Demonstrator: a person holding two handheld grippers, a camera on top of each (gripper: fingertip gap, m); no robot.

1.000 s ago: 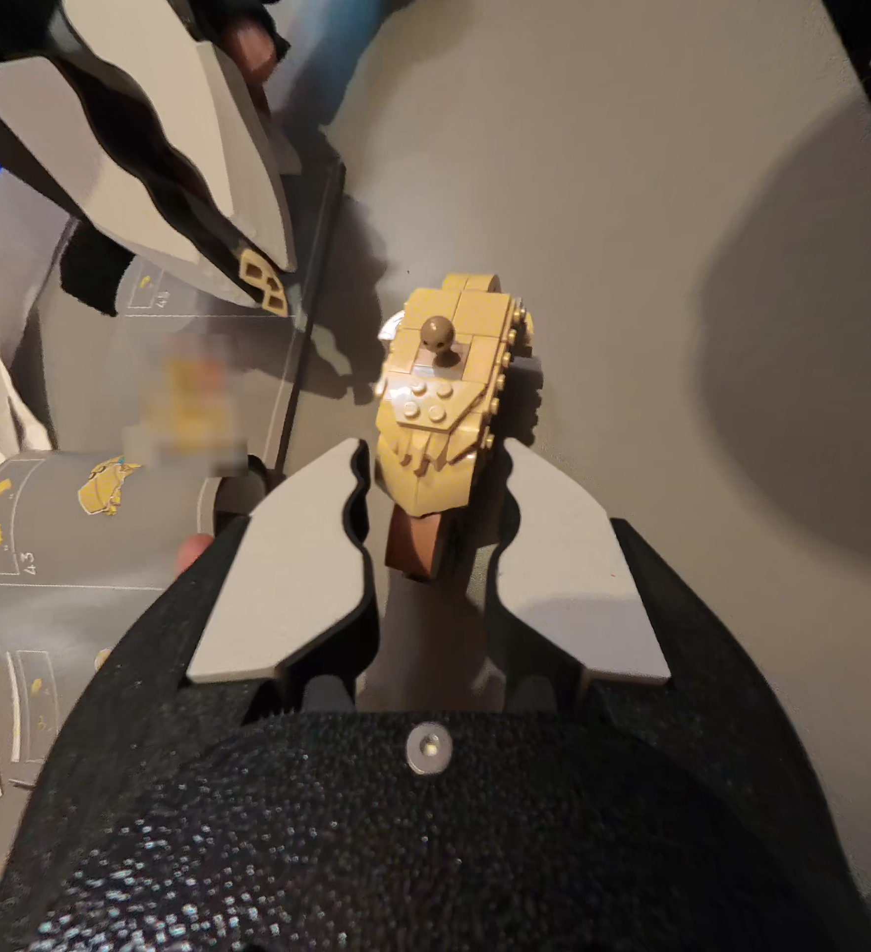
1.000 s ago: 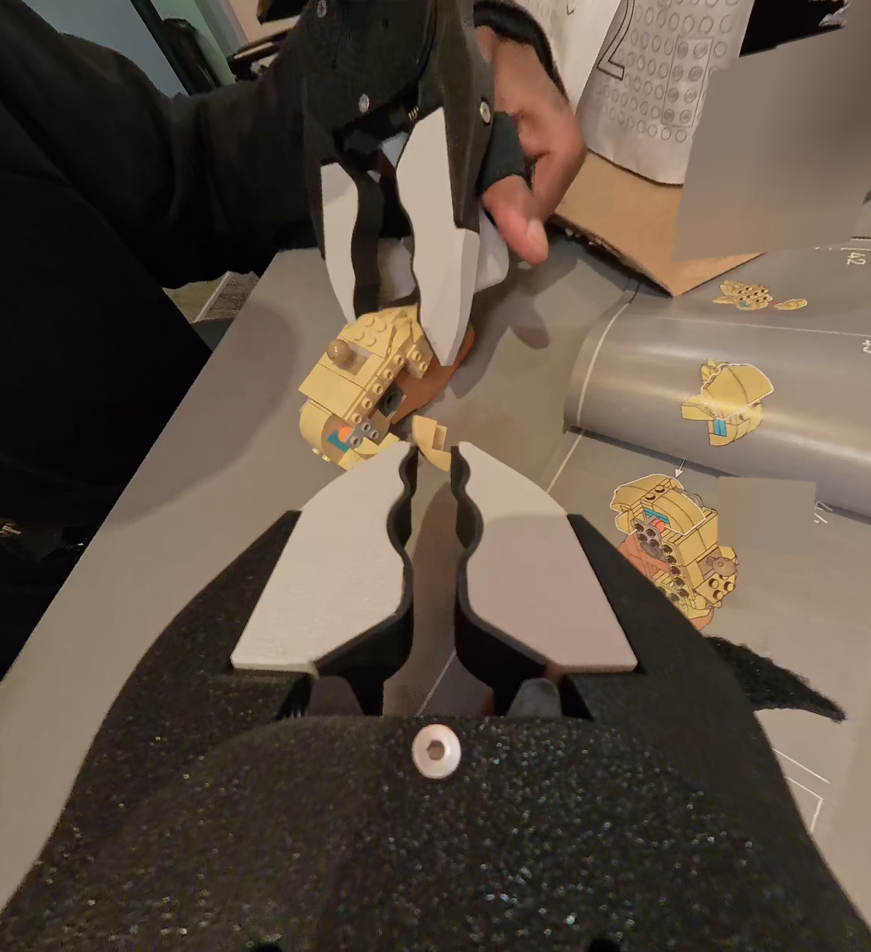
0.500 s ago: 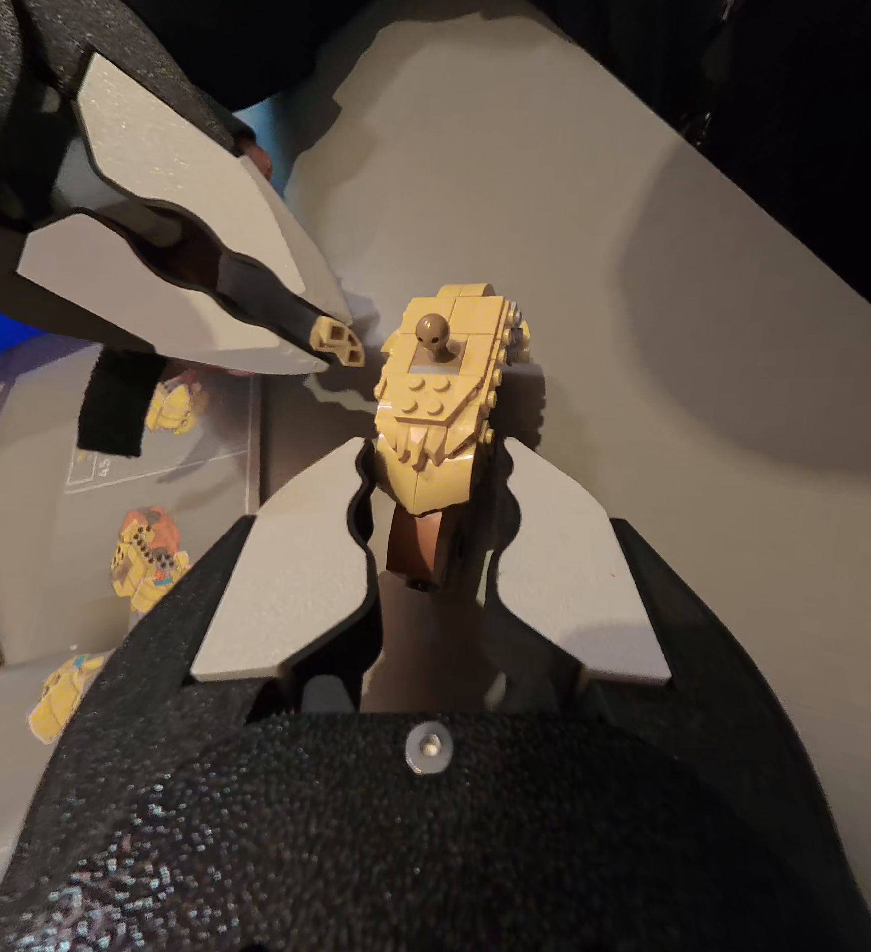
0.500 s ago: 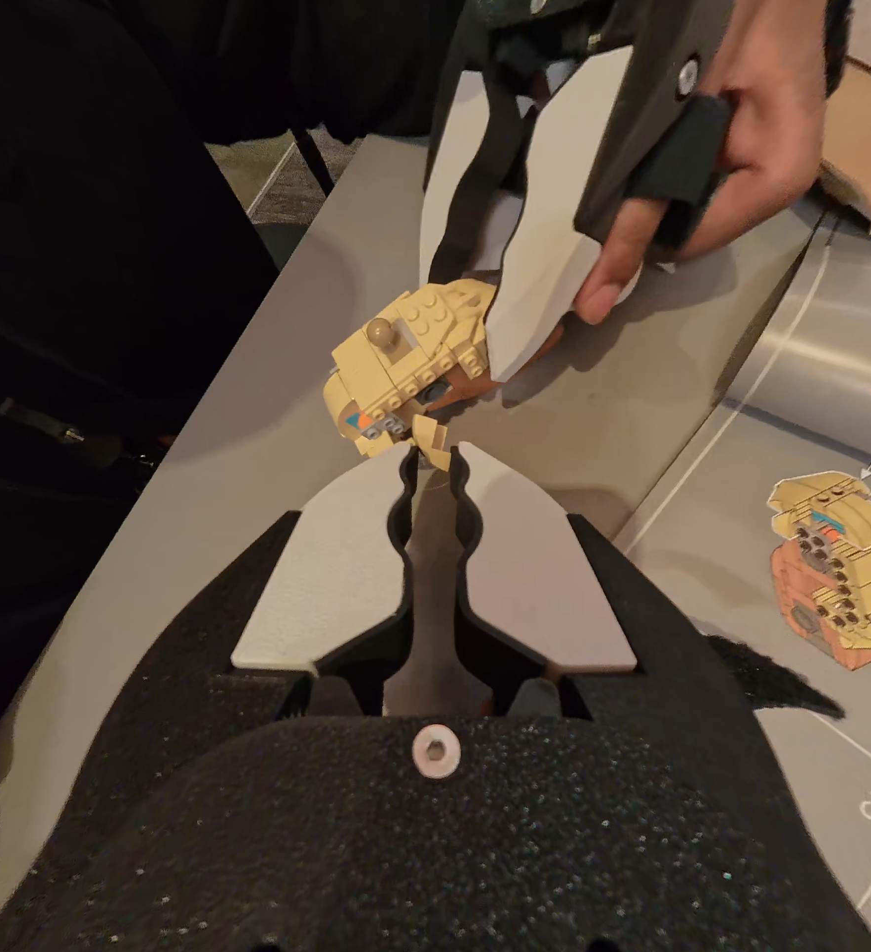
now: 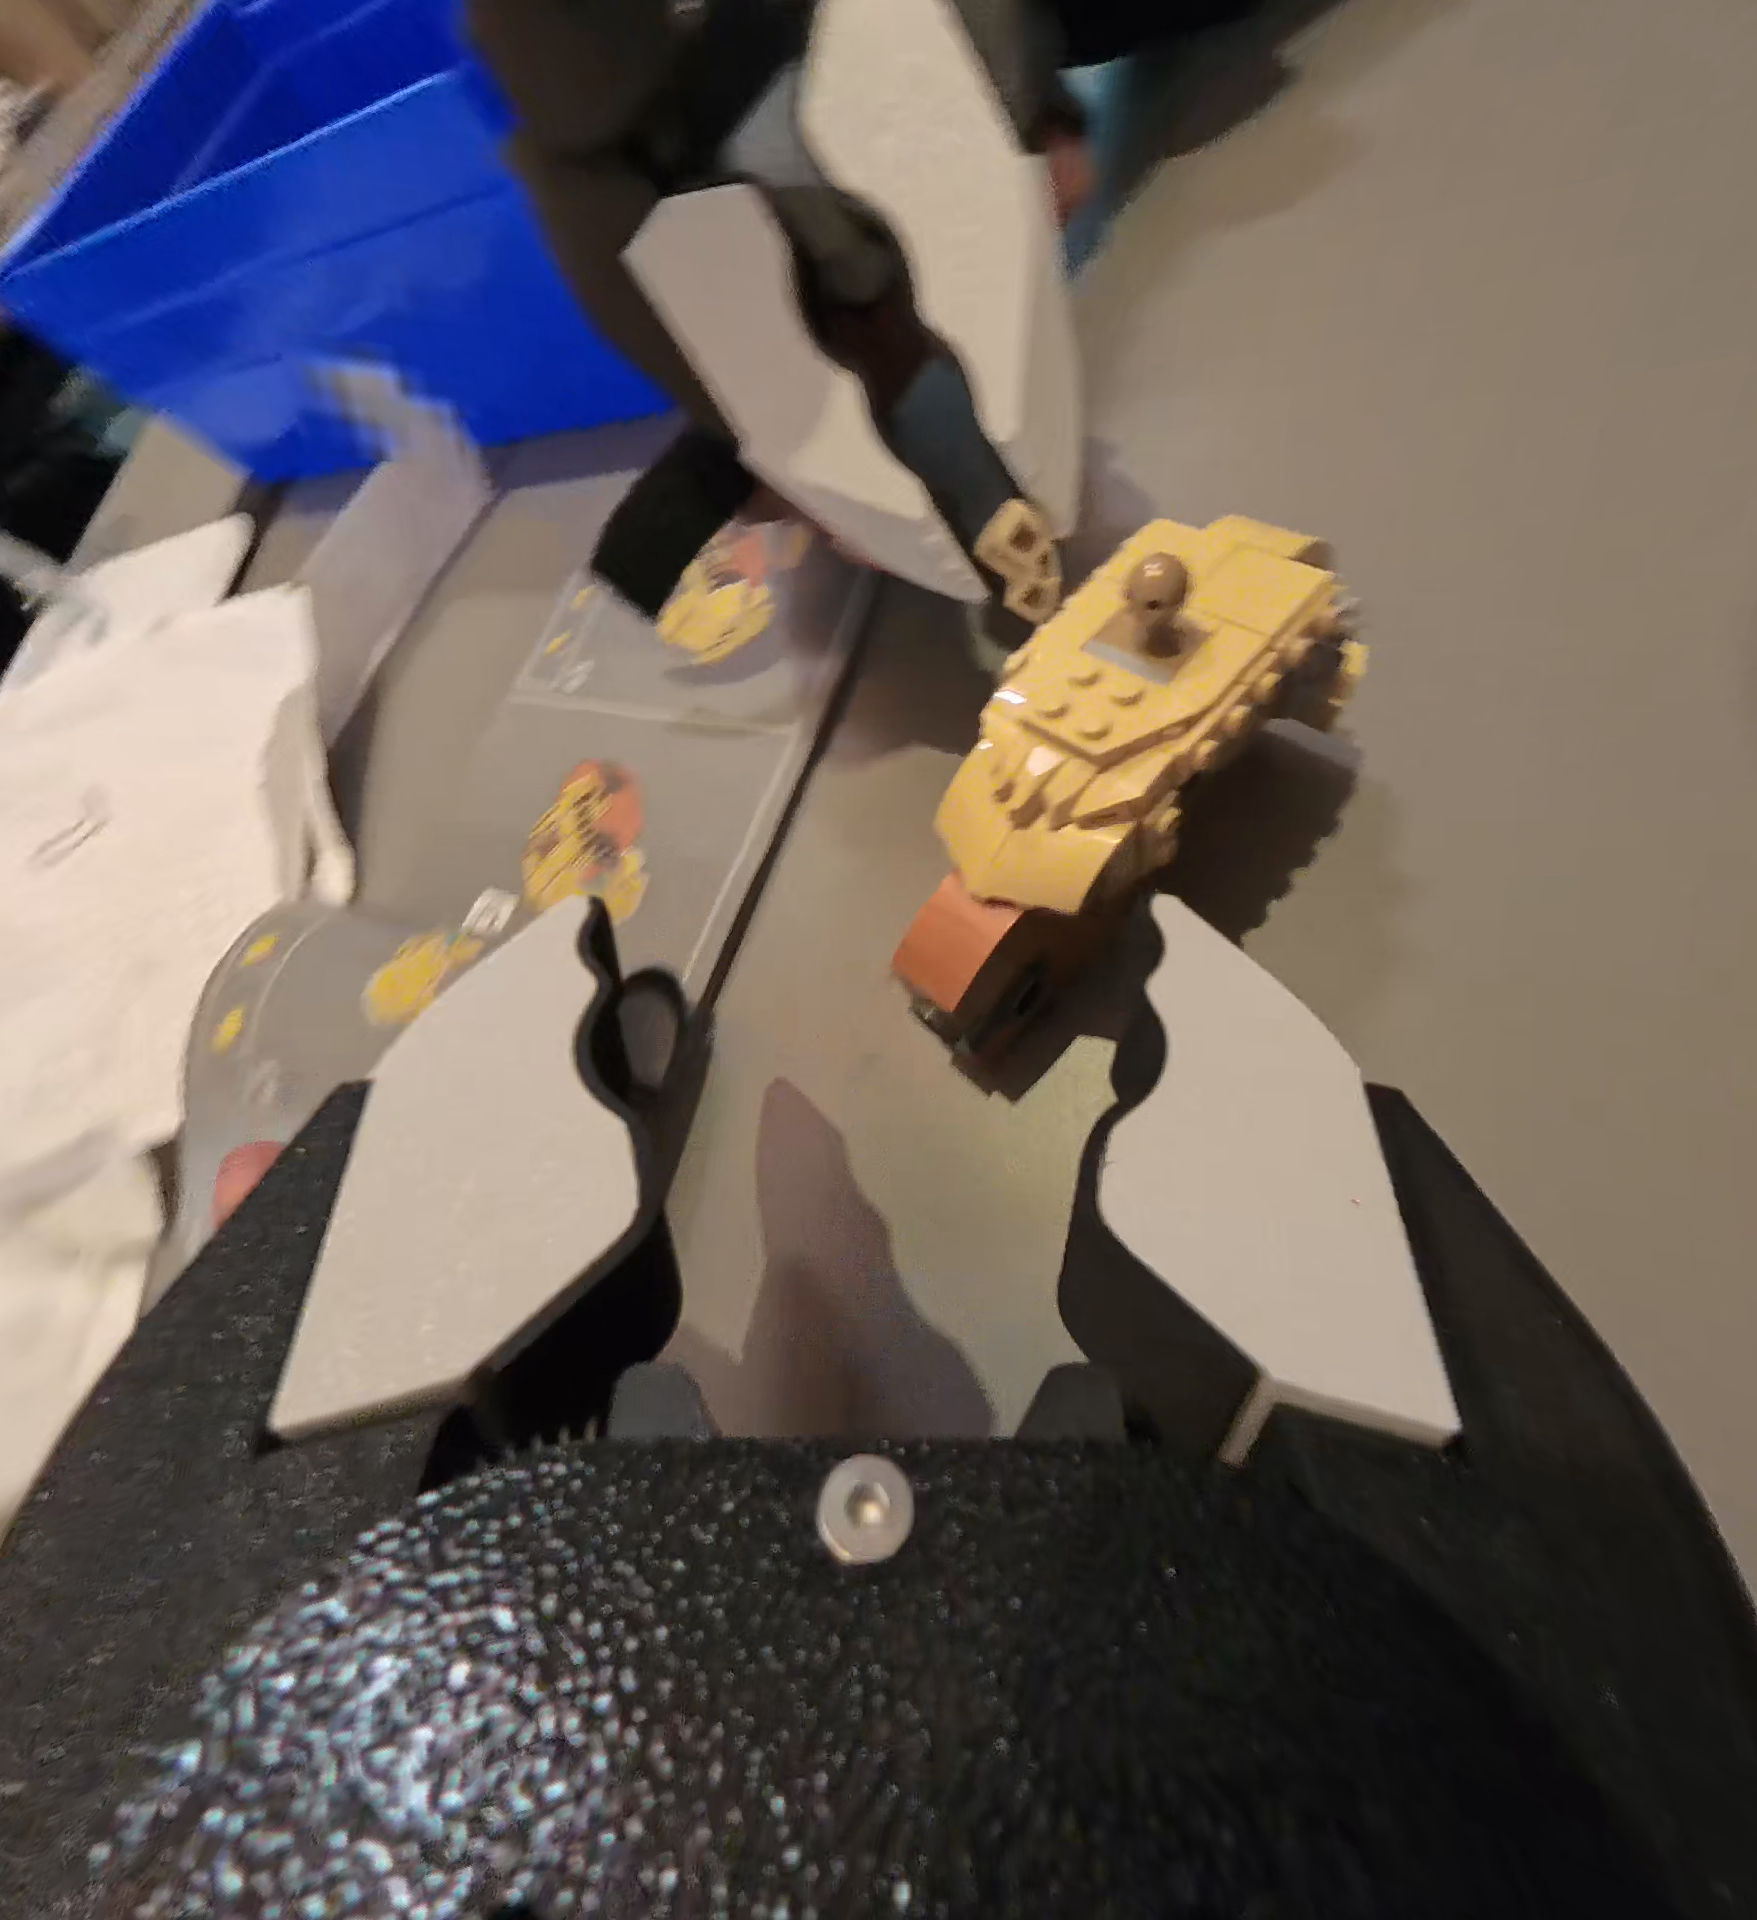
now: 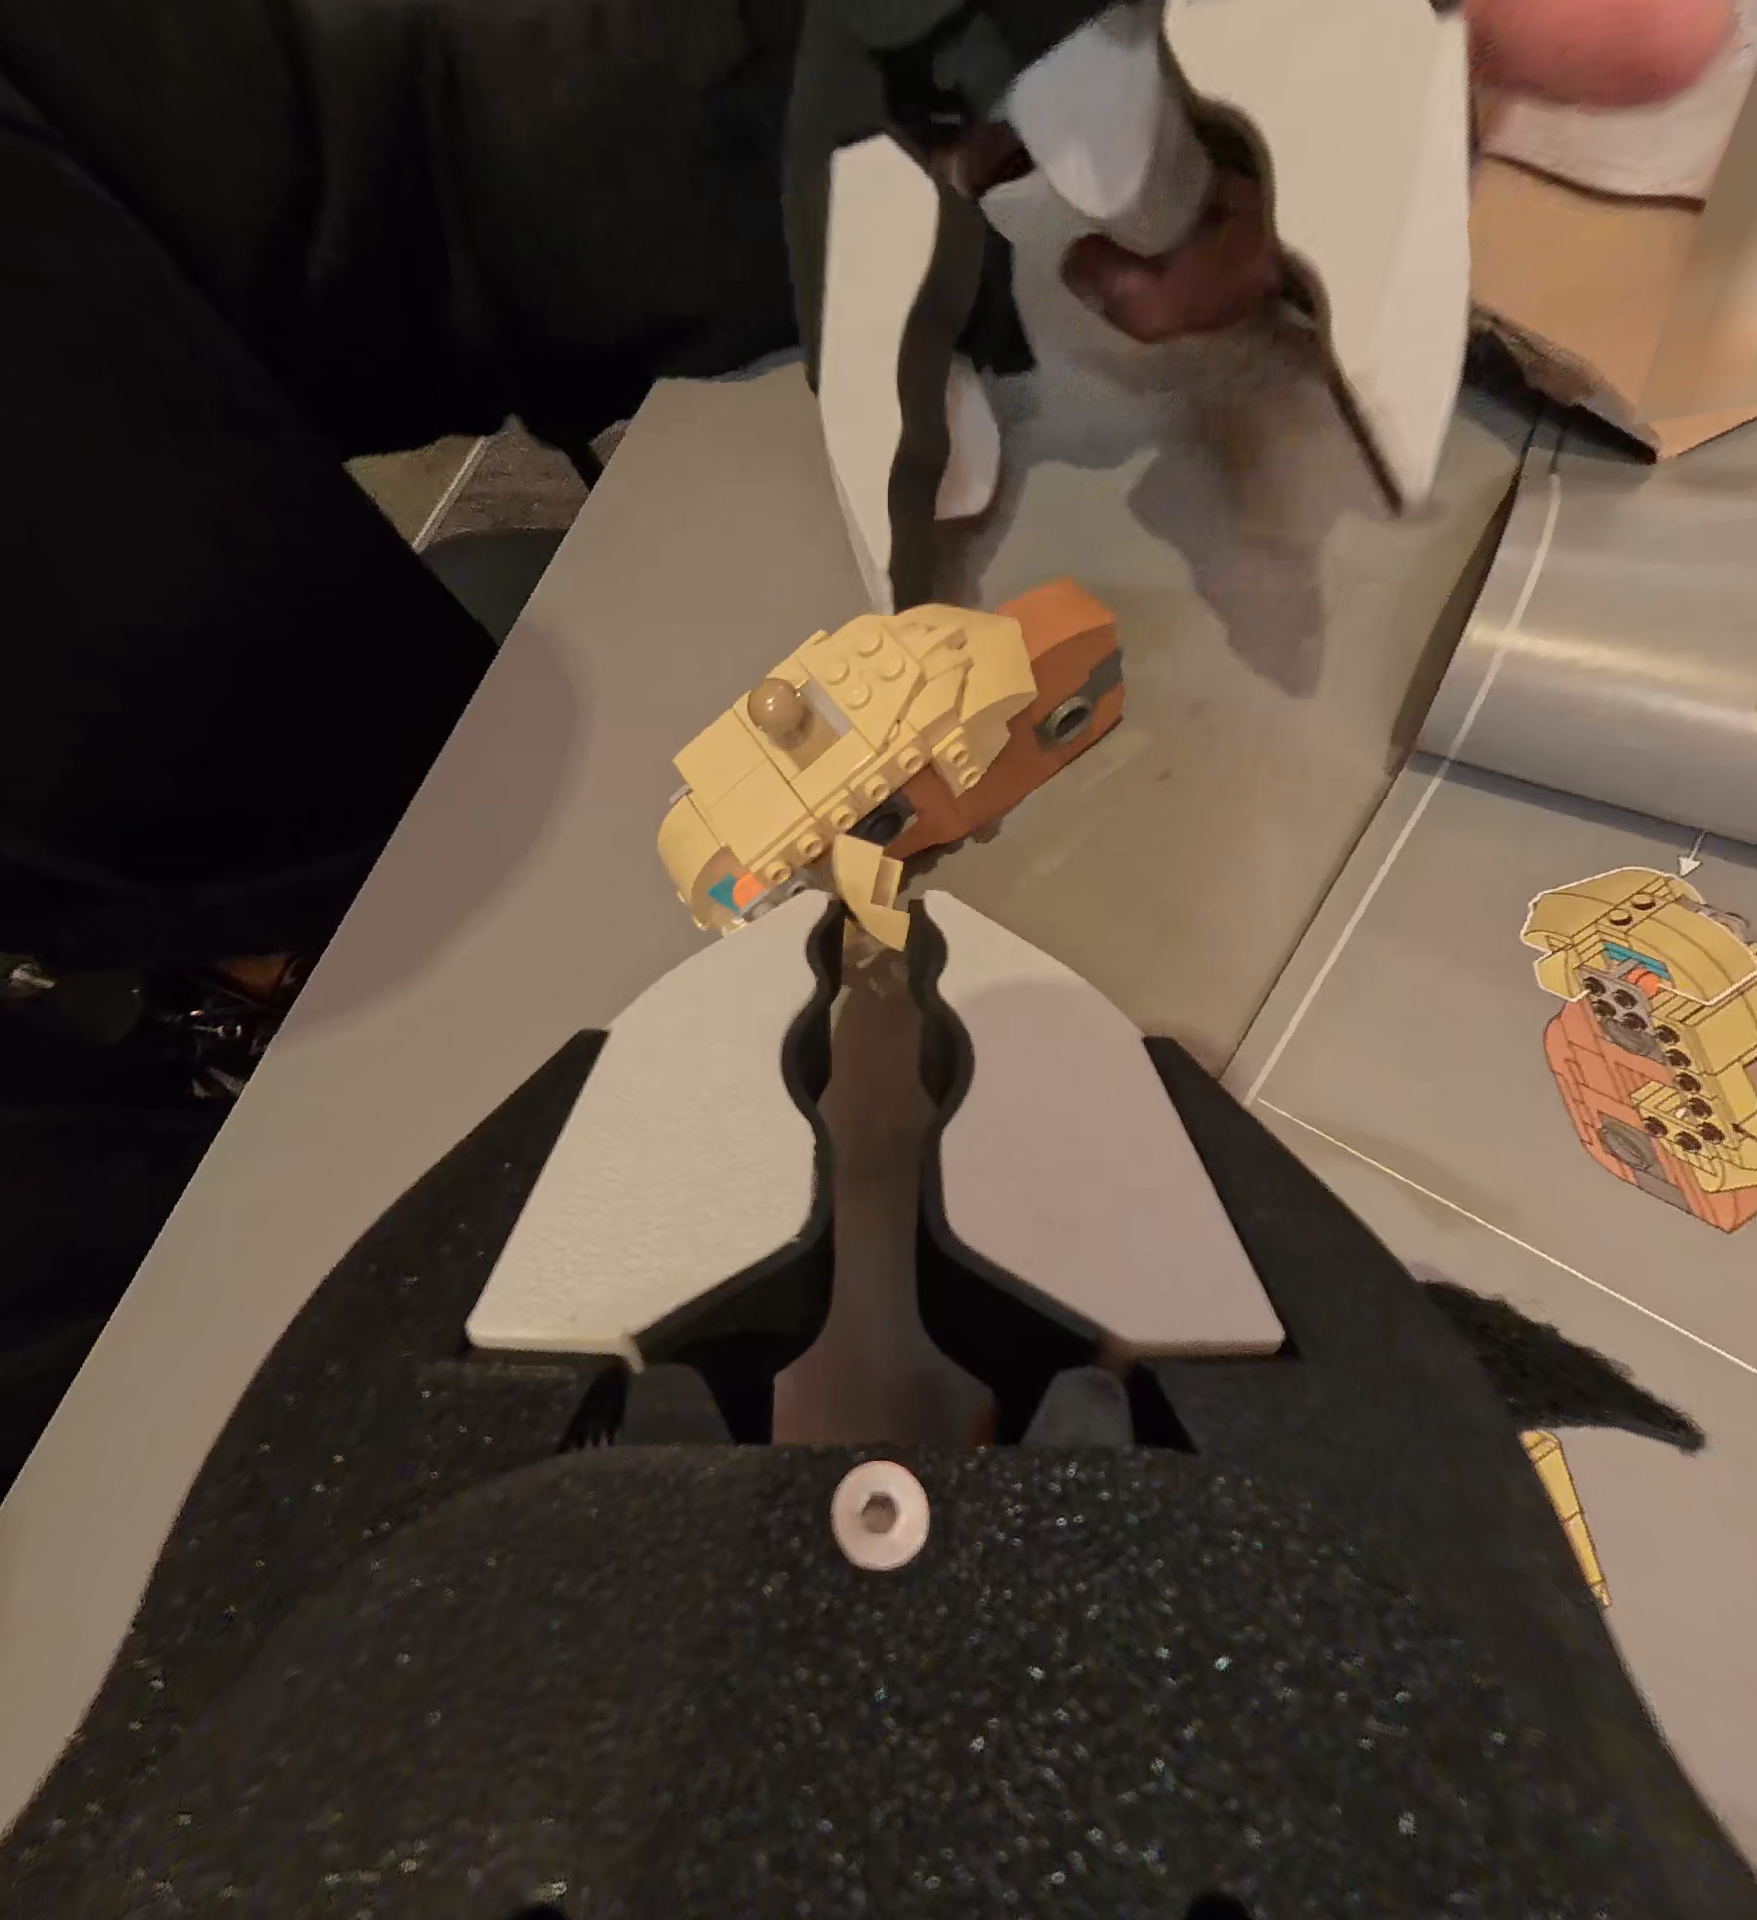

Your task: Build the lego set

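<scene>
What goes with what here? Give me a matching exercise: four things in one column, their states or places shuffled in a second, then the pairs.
Things
1. left gripper
2. right gripper
3. tan and brown brick model
4. blue bin

States or places
A. lying on the grey table
B. far behind the white paper towels
C. jaws wide apart, nothing between them
D. pinching a small tan piece

Pairs: 1-C, 2-D, 3-A, 4-B

One brick model (image 6: 884,748), one loose tan piece (image 6: 869,888), two grippers (image 5: 874,956) (image 6: 872,914).
</scene>
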